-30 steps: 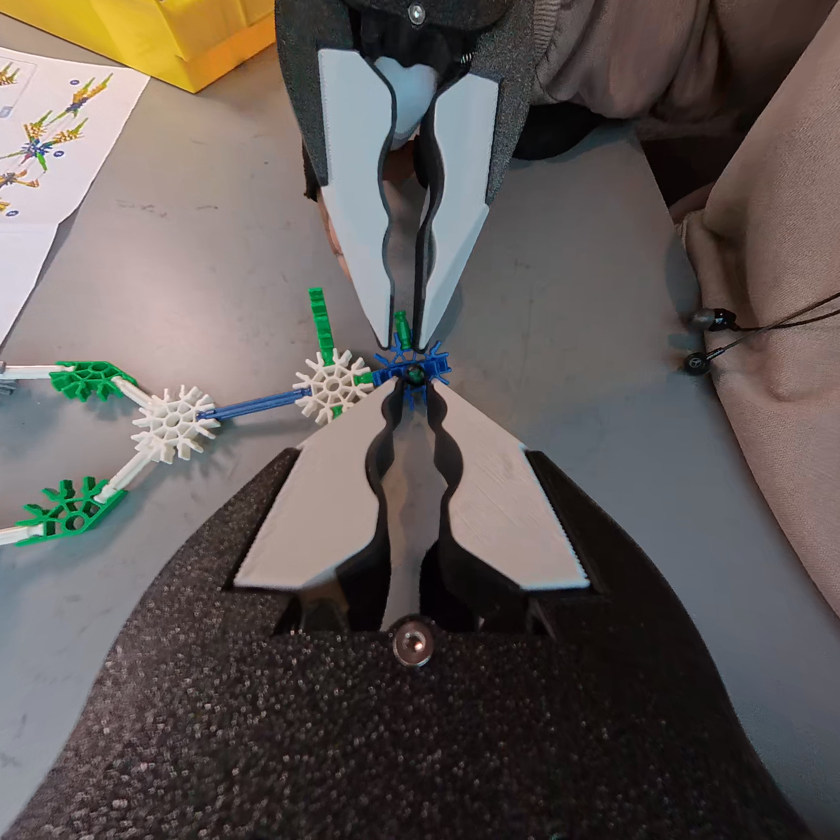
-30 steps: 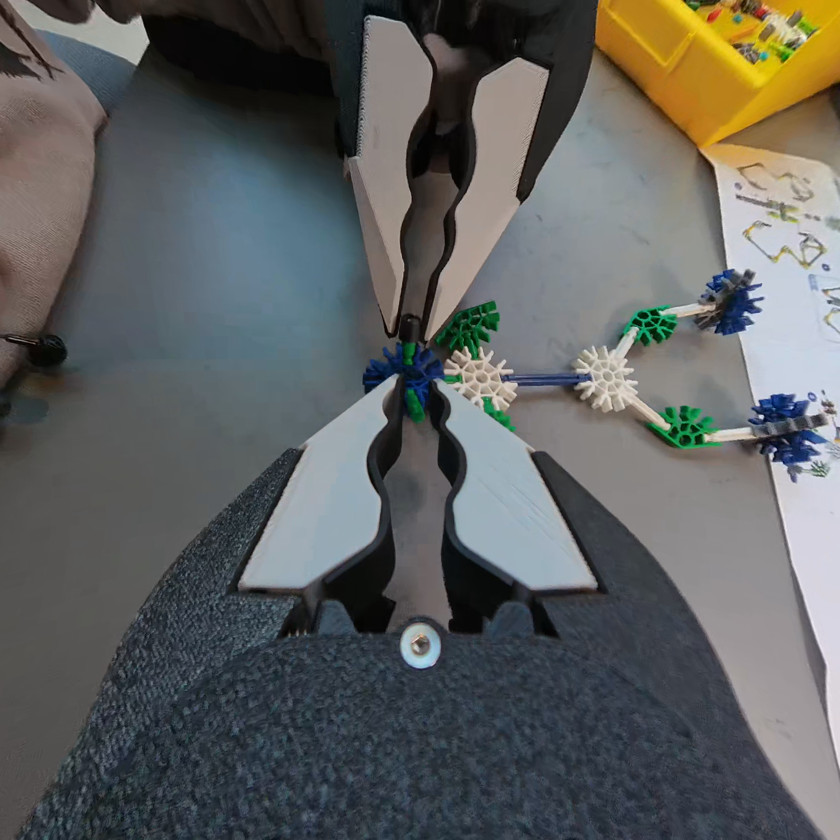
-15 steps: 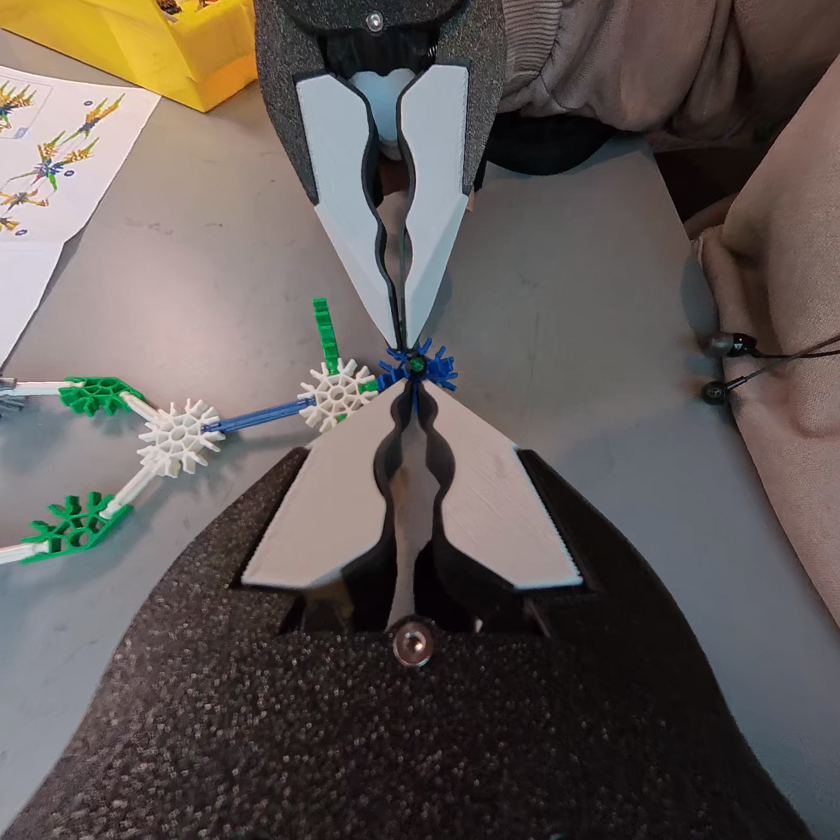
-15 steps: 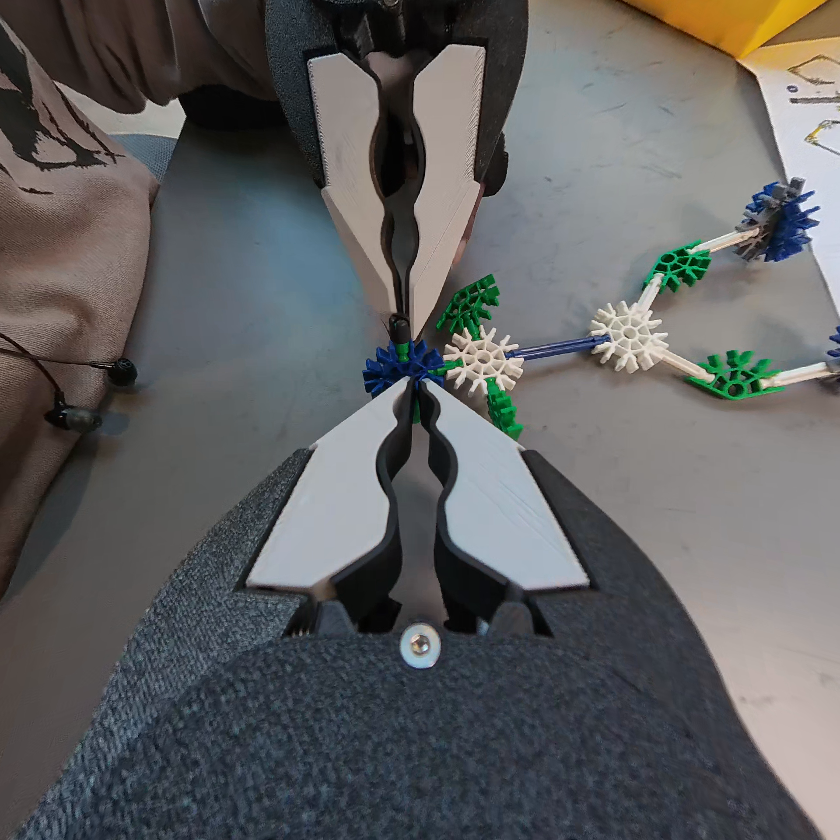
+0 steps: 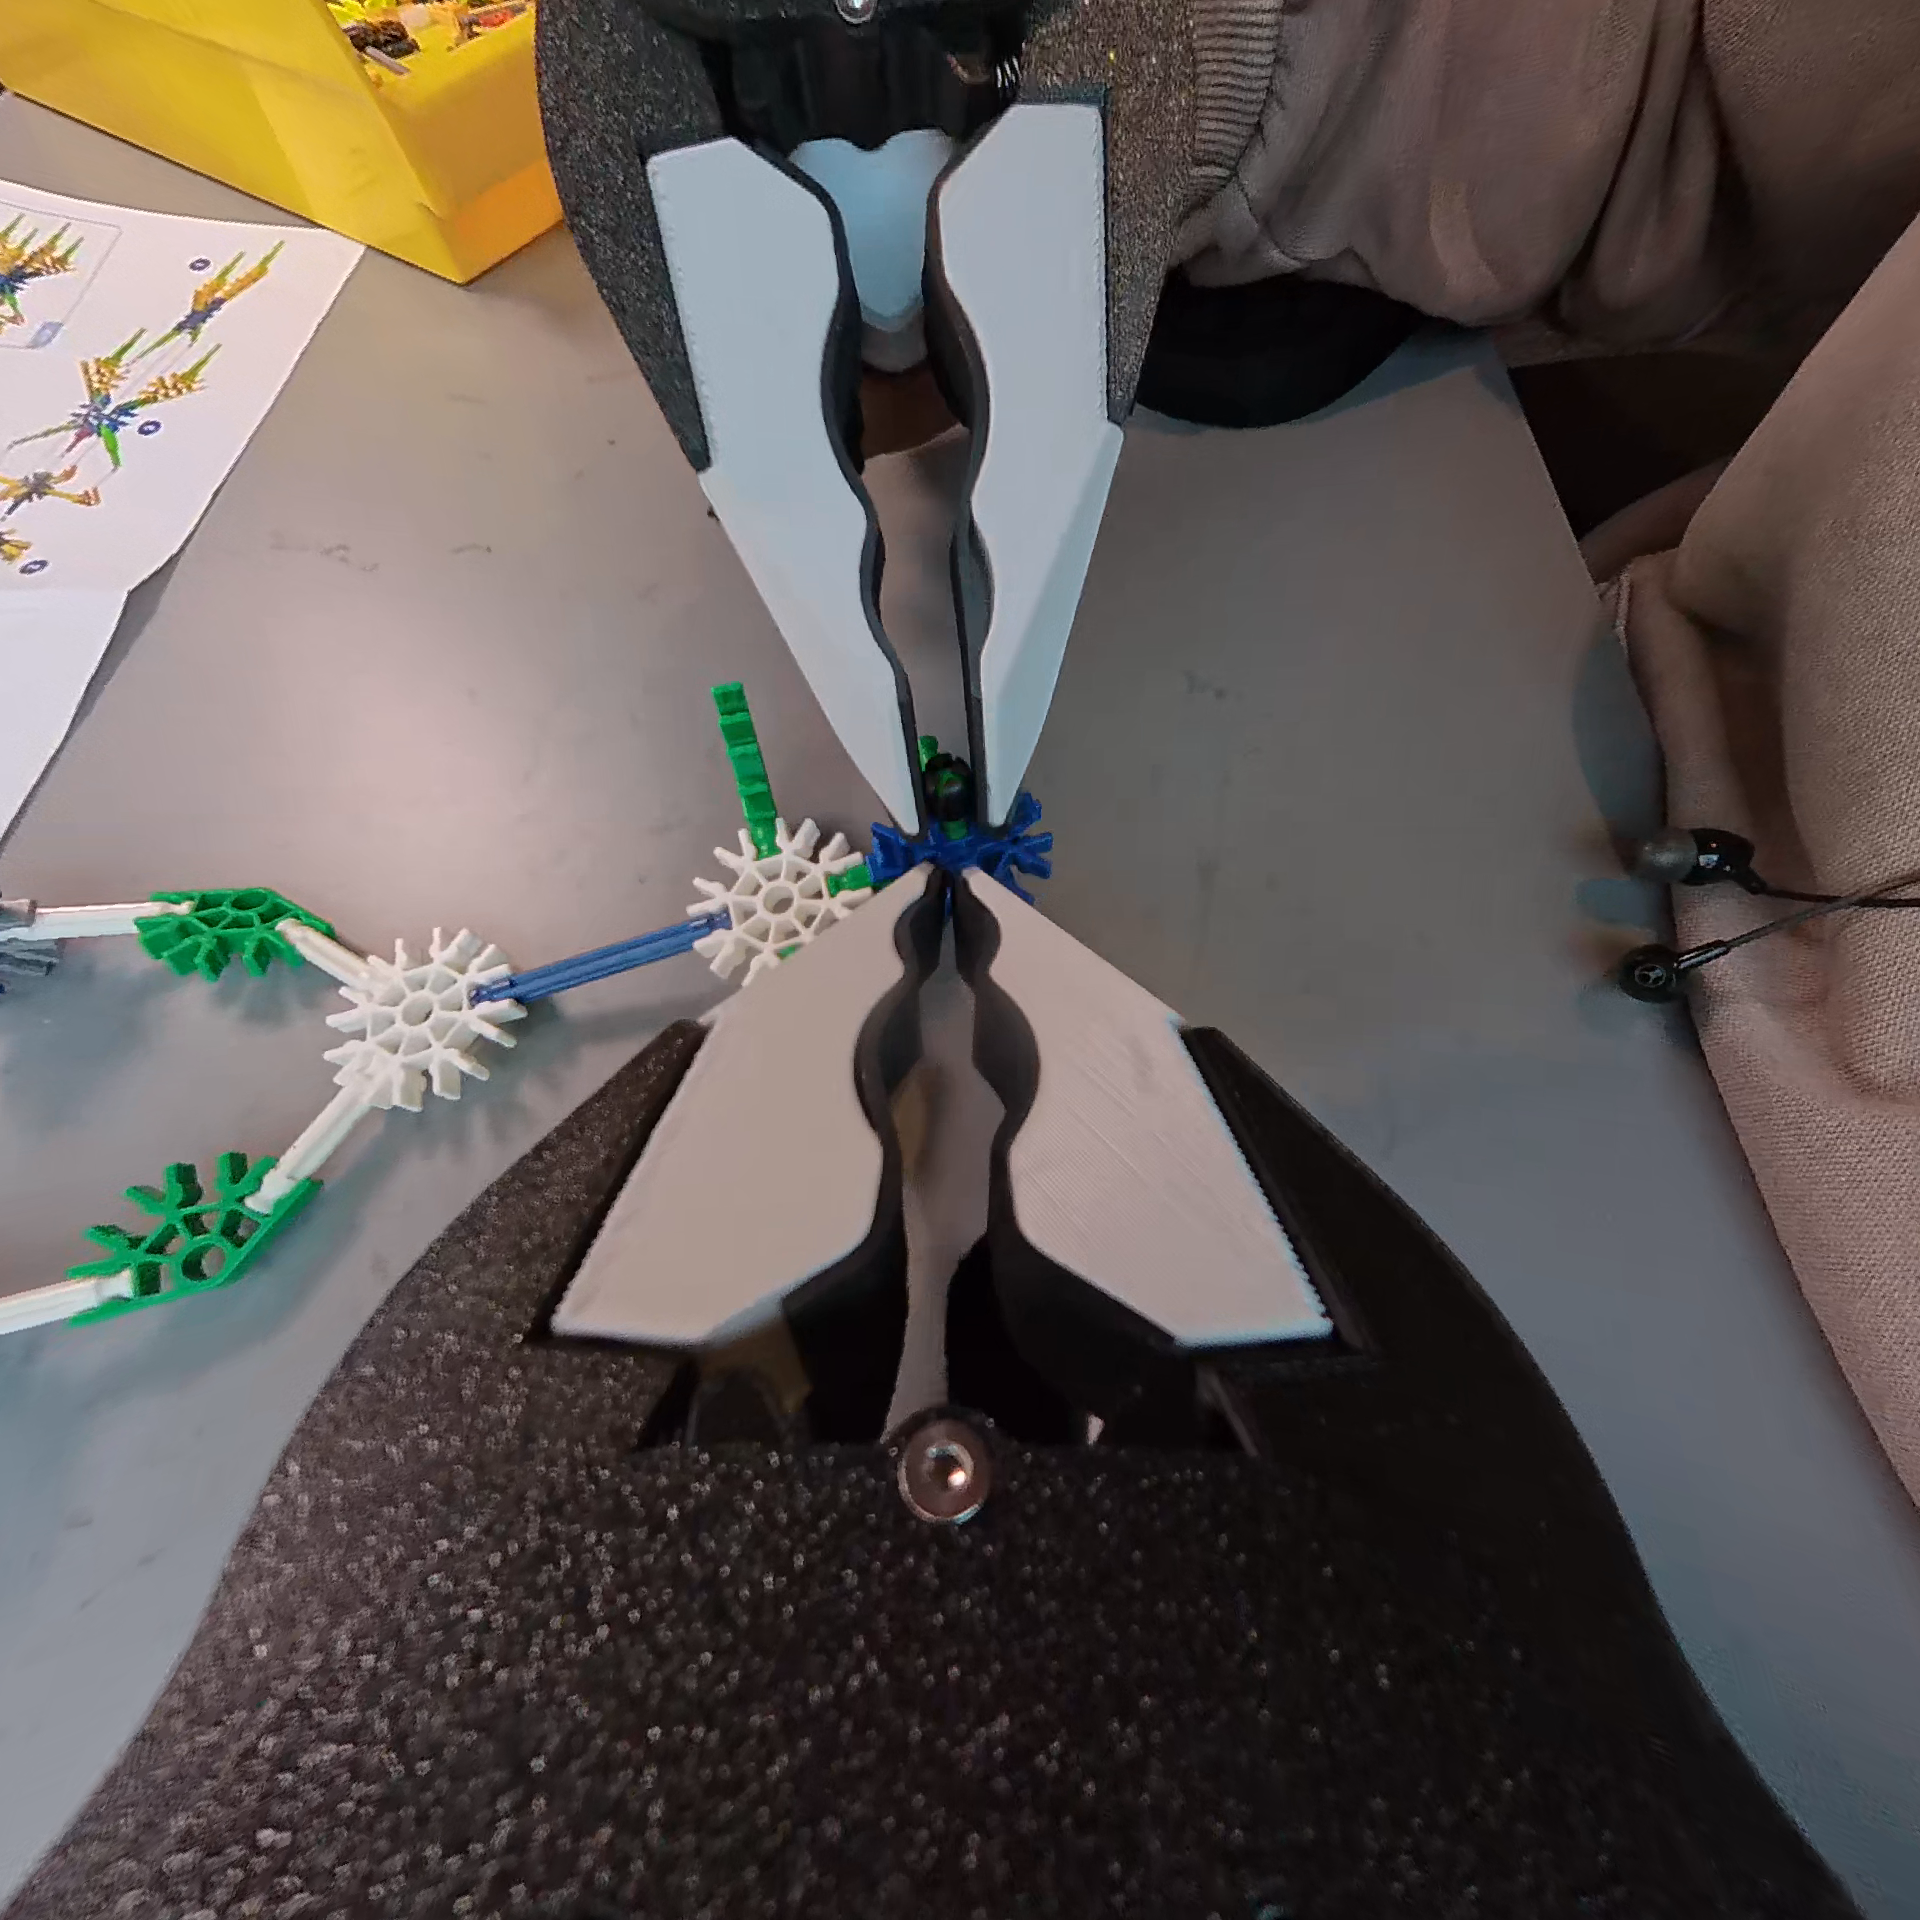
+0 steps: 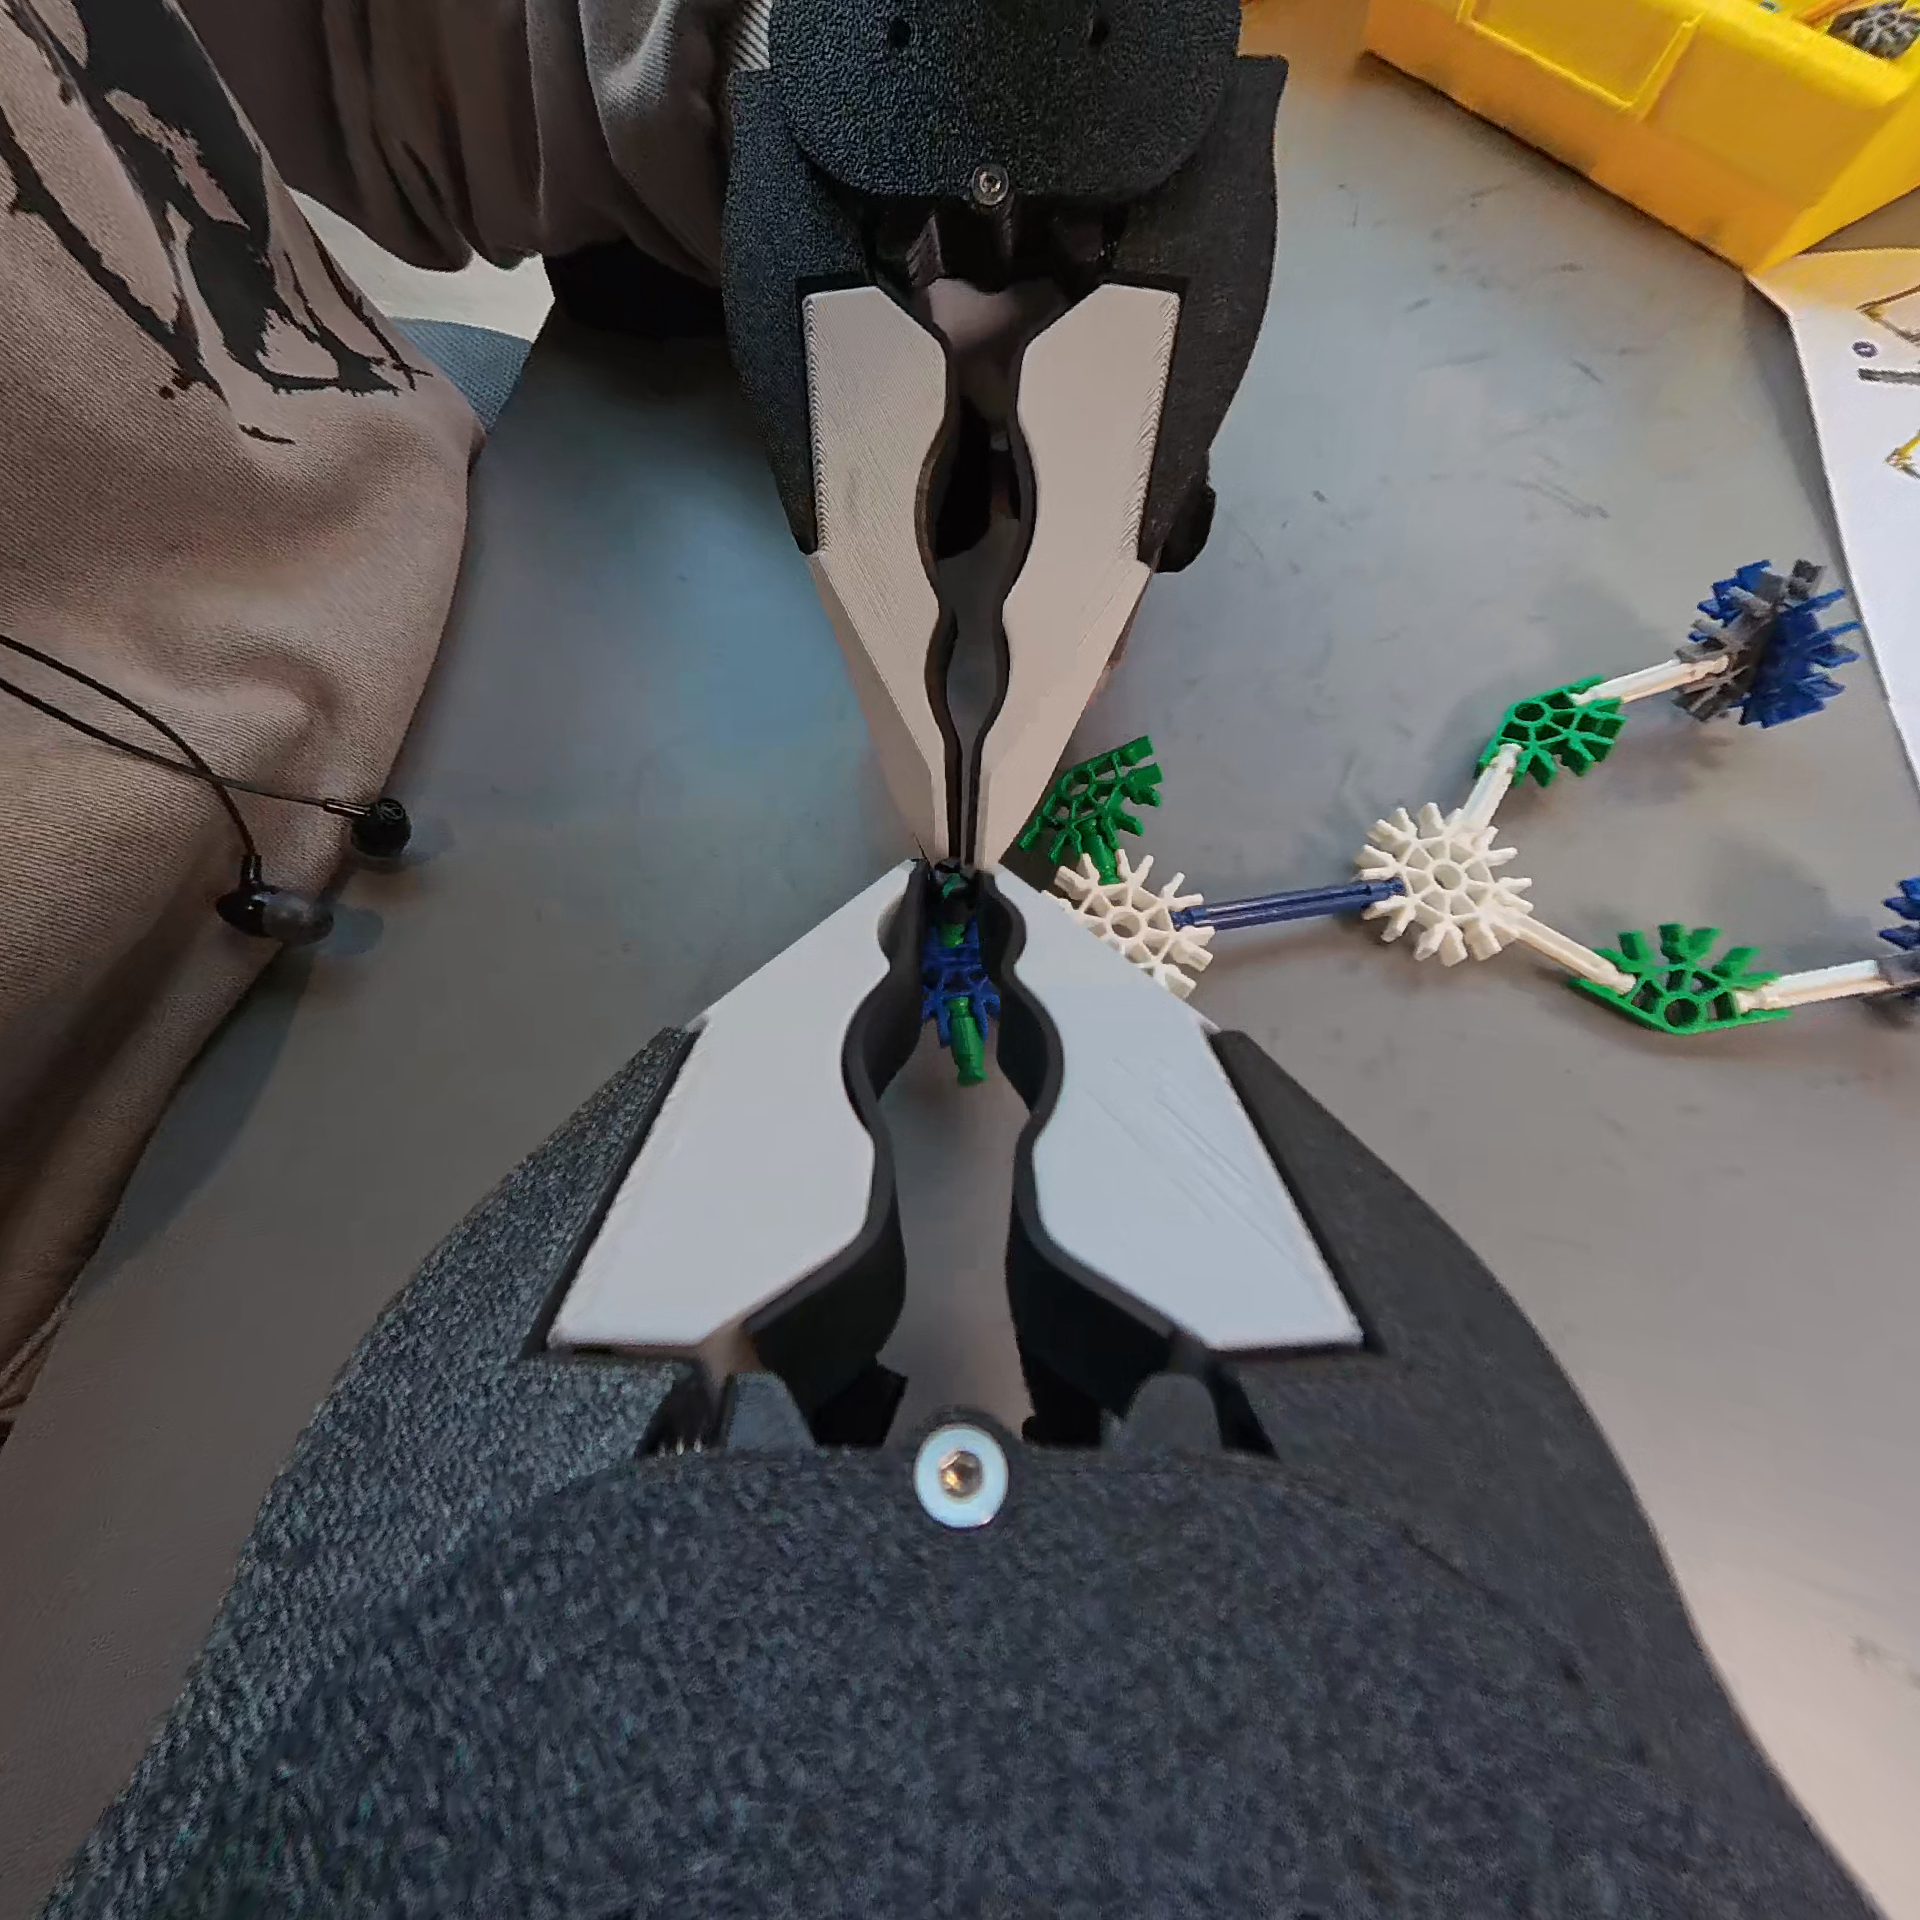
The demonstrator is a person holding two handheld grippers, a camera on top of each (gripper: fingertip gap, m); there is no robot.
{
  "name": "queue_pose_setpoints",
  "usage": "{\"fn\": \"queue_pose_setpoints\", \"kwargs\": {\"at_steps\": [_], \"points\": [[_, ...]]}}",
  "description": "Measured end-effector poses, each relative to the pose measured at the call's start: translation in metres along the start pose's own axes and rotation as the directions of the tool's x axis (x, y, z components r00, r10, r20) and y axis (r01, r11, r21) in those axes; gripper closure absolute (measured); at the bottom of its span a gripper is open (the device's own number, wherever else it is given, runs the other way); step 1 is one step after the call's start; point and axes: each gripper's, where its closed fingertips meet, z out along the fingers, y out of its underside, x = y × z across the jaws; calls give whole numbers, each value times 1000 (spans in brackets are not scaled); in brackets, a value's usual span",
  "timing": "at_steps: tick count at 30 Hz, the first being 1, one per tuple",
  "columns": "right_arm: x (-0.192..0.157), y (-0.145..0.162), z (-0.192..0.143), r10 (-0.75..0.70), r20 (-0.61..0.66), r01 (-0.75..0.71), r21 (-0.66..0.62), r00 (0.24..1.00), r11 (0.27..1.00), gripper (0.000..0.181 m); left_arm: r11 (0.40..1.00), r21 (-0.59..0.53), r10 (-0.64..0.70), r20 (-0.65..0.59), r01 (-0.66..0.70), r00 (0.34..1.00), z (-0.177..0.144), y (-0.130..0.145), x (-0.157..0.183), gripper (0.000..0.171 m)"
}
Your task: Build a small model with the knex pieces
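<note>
1. two tongs meet tip to tip over the grey counter [image 5: 1299, 644], both at the blue snowflake connector [image 5: 961, 854].
2. left tongs [image 5: 943, 883] are pressed together on the near edge of the blue snowflake connector.
3. right tongs [image 6: 951, 883] are narrowed around the blue snowflake connector and a short green rod [image 6: 968, 1023] through it; the connector sits in the gap behind the tips, touching the inner pads.
4. a white snowflake connector [image 5: 779, 899] is joined just beside the blue snowflake connector, with a blue rod [image 5: 603, 961] running to a second white connector [image 5: 421, 1018], then white rods to two green fan connectors [image 5: 223, 930].
5. well apart from the blue snowflake connector lie a yellow bin [image 5: 312, 114], a printed sheet [image 5: 114, 416] and black earbuds [image 5: 1662, 914] beside a beige garment [image 5: 1808, 831].
</note>
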Motion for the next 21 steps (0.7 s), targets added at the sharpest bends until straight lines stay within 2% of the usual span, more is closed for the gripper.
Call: {"fn": "queue_pose_setpoints", "kwargs": {"at_steps": [1,4,6,11,13,21], "points": [[2,1,-2,21,1,-21,4,1000,1000,174,1000,4,-2,5,2,1000,-1,0,-1,168],[3,6,-7,119,48,-121,25,992,992,173,999,26,-44,13,44,999,-2,-4,-3,141],[3,7,-8,157,71,-160,34,985,987,173,997,42,-67,24,66,997,2,-9,-4,130],[-3,7,-9,201,127,-206,31,971,978,172,998,27,-62,35,61,997,21,-16,2,128],[-3,8,-9,213,131,-219,31,968,975,172,998,-19,-51,68,52,996,29,-12,0,136],[-8,13,-15,134,132,-137,13,982,991,173,997,-51,-58,17,59,998,27,-12,9,143]]}}
